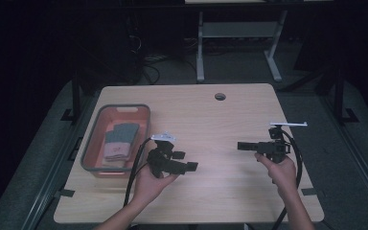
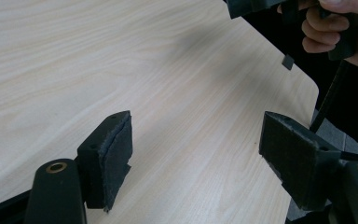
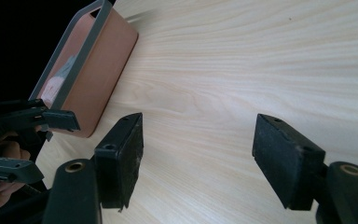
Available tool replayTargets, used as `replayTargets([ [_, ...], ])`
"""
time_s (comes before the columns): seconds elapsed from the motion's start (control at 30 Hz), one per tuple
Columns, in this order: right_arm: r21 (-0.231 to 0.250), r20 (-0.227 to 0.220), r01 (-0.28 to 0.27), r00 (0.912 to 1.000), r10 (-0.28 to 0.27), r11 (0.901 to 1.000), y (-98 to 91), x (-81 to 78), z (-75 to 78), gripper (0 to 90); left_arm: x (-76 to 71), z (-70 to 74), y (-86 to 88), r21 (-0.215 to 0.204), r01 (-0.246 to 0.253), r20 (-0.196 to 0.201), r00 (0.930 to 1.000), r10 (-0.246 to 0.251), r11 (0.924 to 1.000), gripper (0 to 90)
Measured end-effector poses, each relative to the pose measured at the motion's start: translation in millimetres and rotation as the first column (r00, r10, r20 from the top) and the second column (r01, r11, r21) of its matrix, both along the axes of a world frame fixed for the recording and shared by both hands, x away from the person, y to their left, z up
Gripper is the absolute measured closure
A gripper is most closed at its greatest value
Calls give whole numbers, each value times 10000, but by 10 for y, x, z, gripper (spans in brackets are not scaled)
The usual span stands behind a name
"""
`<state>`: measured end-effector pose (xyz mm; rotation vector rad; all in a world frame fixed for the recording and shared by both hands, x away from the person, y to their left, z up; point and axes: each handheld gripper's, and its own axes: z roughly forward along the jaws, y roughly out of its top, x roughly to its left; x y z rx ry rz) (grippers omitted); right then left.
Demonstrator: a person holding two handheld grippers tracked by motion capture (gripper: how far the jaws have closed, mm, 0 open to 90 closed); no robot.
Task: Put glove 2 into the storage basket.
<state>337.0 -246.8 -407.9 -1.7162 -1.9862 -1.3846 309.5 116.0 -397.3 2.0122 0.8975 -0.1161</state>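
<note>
I see a pale wood-grain worktop [image 1: 230, 120], a salmon-orange bin [image 1: 96, 132] with a grey rim at the frame's left, grey and pink folded cloth [image 1: 119, 141] inside, and both grippers black.

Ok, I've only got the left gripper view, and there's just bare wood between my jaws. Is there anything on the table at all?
Observer: Yes. A reddish basket with a grey rim stands at the left side of the table, left of the left gripper in the high view.
Operator: Anything in it?
Observer: Folded cloth pieces, grey and pink. What they are I cannot tell.
Operator: And the other gripper?
Observer: The right gripper has its jaws open, with nothing but table between them, and its camera looks towards the basket.
</note>
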Motion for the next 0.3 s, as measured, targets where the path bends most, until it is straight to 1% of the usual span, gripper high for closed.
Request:
replayTargets([
  [0.1,-11,-17,18,10000,-18,10000,-45,-38,-41,331,-18,-25,-22,50,53,55,10000,-53,10000,258],
  [0.2,78,-47,114,9999,-114,9999,-82,-74,-70,328,-45,-39,-41,-44,85,72,9999,-85,10000,258],
  [0.3,18,-31,50,10000,-50,10000,-98,-137,-101,323,-99,-59,-59,-119,152,213,9997,-149,9998,256],
])
